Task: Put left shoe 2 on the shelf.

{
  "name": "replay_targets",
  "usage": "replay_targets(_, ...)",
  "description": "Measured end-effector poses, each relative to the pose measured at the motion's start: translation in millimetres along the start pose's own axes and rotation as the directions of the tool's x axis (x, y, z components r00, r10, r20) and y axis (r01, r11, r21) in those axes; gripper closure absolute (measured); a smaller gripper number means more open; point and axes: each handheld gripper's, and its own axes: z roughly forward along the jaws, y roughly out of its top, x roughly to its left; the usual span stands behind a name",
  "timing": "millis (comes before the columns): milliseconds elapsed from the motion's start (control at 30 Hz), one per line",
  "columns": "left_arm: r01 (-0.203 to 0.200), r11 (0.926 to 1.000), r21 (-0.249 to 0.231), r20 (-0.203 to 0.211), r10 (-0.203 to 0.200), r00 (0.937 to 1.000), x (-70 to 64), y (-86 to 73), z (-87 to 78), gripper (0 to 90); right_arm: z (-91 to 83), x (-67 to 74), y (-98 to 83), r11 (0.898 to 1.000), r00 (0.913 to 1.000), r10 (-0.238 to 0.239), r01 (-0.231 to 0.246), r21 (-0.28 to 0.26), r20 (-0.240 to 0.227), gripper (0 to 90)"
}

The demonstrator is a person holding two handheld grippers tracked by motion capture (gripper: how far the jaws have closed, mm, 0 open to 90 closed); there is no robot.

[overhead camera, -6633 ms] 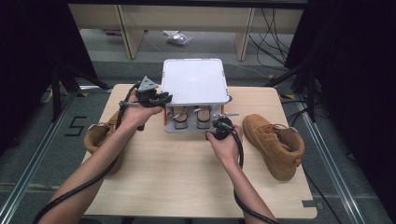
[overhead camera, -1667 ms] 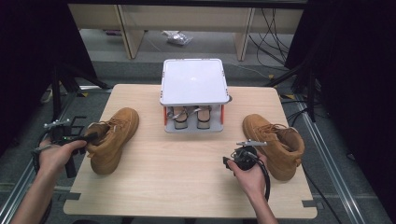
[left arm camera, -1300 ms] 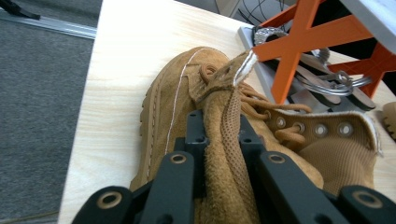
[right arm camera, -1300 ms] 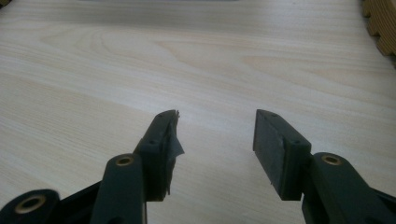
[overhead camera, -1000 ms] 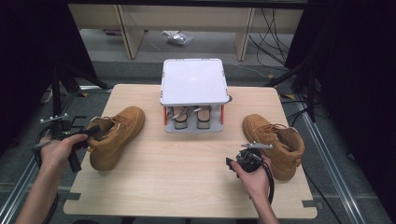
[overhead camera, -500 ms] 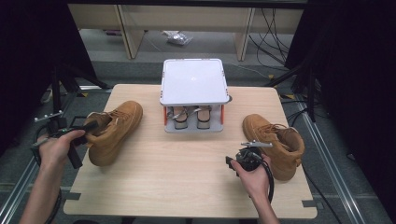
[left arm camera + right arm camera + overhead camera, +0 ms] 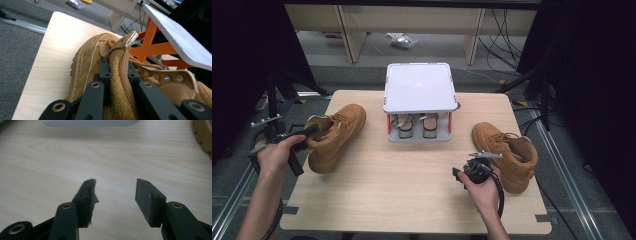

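A tan suede boot (image 7: 336,139) lies at the table's left, heel end toward the edge and toe toward the rack. My left gripper (image 7: 311,133) is shut on its heel collar. In the left gripper view the two black jaws (image 7: 117,68) pinch the mesh-lined collar of the boot (image 7: 87,62) between them. The matching boot (image 7: 508,152) rests on the right side of the table. Just left of it my right gripper (image 7: 470,171) is held low over the wood. Its jaws (image 7: 116,192) stand open with nothing between them.
A white-topped rack (image 7: 419,86) with orange legs stands at the back centre, a small pair of shoes (image 7: 414,125) under it. Its top (image 7: 175,32) looms right of the held boot. The table (image 7: 412,190) has bare wood in front. The right boot's sole (image 7: 203,135) is near.
The left gripper has carried the boot slightly away from the person, its toe swinging a little toward the rack. The right gripper has stayed where it was.
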Motion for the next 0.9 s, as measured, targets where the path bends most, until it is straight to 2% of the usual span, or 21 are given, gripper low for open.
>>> replay_targets(100, 0.005, 1.0, -0.002, 0.004, -0.005, 1.0, -1.6, 3.2, 2.0, 80.5, -2.0, 0.5, 0.4, 1.0, 0.9999, -0.001, 0.001, 0.015, 0.01, 51.1)
replay_targets(133, 0.004, 1.0, -0.001, 0.005, -0.003, 1.0, -2.2, 3.9, 2.4, 80.5, -1.9, 2.4, 1.3, 0.999, 0.9995, 0.033, -0.033, 0.015, 0.004, 51.1)
replay_targets(167, 0.006, 1.0, -0.005, 0.005, -0.006, 1.0, -3.4, 4.6, 3.1, 80.5, -0.9, -0.6, 2.0, 1.0, 1.0, -0.005, 0.005, -0.003, 0.003, 51.1)
replay_targets(233, 0.005, 1.0, -0.007, 0.008, -0.005, 1.0, -4.6, 5.6, 4.4, 80.5, -2.7, -0.1, 2.1, 1.0, 0.9998, -0.002, 0.002, 0.01, 0.017, 51.1)
replay_targets(300, 0.009, 0.9999, -0.011, 0.01, -0.009, 0.9999, -5.9, 6.3, 5.4, 80.4, -2.1, -0.5, 2.1, 1.0, 1.0, -0.006, 0.006, 0.001, -0.001, 51.1)
replay_targets(367, 0.008, 0.9999, -0.013, 0.012, -0.007, 0.9999, -7.7, 7.2, 6.3, 80.4, -2.9, 0.4, 2.5, 1.0, 0.9999, -0.01, 0.01, 0.006, 0.004, 51.1)
replay_targets(400, 0.004, 0.9999, -0.011, 0.013, -0.004, 0.9999, -8.0, 7.6, 6.5, 80.4, -4.3, 2.5, 3.5, 1.0, 0.9999, 0.013, -0.013, 0.013, 0.004, 51.2)
replay_targets(467, 0.007, 0.9999, -0.015, 0.016, -0.006, 0.9999, -9.3, 8.4, 7.1, 80.4, -4.3, 2.8, 3.9, 1.0, 0.9997, 0.016, -0.016, 0.014, 0.016, 51.2)
replay_targets(533, 0.008, 0.9998, -0.017, 0.014, -0.007, 0.9999, -10.4, 9.2, 7.5, 80.4, -3.6, 1.7, 4.1, 1.0, 1.0, 0.007, -0.007, 0.008, -0.002, 51.1)
replay_targets(667, 0.003, 0.9998, -0.018, 0.015, -0.003, 0.9999, -12.1, 12.4, 8.7, 80.4, -4.1, 1.4, 4.1, 1.0, 1.0, 0.002, -0.002, 0.009, -0.005, 51.2)
replay_targets(700, 0.005, 0.9998, -0.019, 0.017, -0.004, 0.9998, -12.6, 13.1, 8.9, 80.4, -2.8, 0.3, 3.5, 1.0, 0.9997, -0.019, 0.019, 0.002, 0.018, 51.2)
replay_targets(767, 0.008, 0.9997, -0.022, 0.02, -0.007, 0.9998, -13.7, 14.4, 9.3, 80.4, -2.4, 1.5, 3.7, 1.0, 0.9998, -0.006, 0.006, 0.002, 0.017, 51.2)
replay_targets(833, 0.009, 0.9996, -0.028, 0.024, -0.009, 0.9997, -15.1, 16.1, 10.0, 80.4, -1.7, -0.1, 3.3, 1.0, 0.9997, -0.022, 0.022, 0.0, 0.014, 51.2)
replay_targets(900, 0.009, 0.9995, -0.03, 0.027, -0.008, 0.9996, -16.3, 17.7, 10.5, 80.4, -3.0, 0.9, 3.8, 1.0, 0.9997, -0.015, 0.015, 0.003, 0.021, 51.2)
